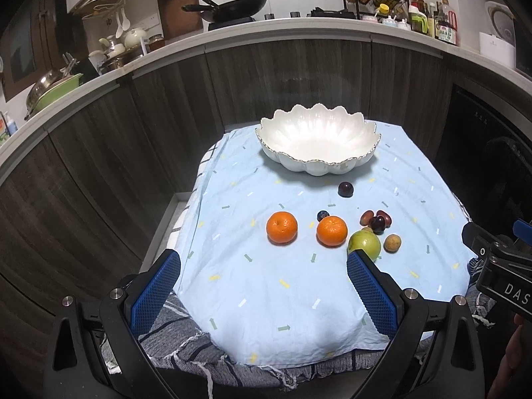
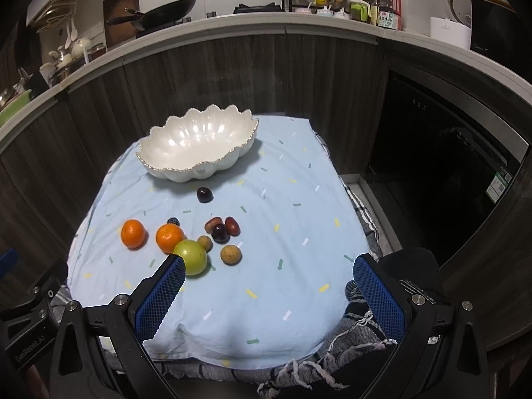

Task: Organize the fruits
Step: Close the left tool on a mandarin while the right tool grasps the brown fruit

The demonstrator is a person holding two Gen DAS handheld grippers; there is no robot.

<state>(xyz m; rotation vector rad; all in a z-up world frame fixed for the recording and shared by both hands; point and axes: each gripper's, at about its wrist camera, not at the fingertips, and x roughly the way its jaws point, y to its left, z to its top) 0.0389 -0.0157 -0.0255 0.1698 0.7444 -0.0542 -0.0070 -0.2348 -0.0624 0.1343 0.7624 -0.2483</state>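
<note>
One blue cloth (image 1: 299,282) covers a low table beside kitchen cabinets. Two oranges (image 1: 281,227), one green fruit (image 1: 365,243), bowl (image 1: 317,139) empty. Left gripper (image 1: 262,286), right gripper (image 2: 269,286): jaws apart, holding nothing.

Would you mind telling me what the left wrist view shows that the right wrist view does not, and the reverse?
Only the left wrist view shows the open left gripper, the green tub of dishes far left and the right gripper's body at its right edge. Only the right wrist view shows the open right gripper and the dark appliance. Both show the empty bowl, two oranges, the green fruit and the wok.
</note>
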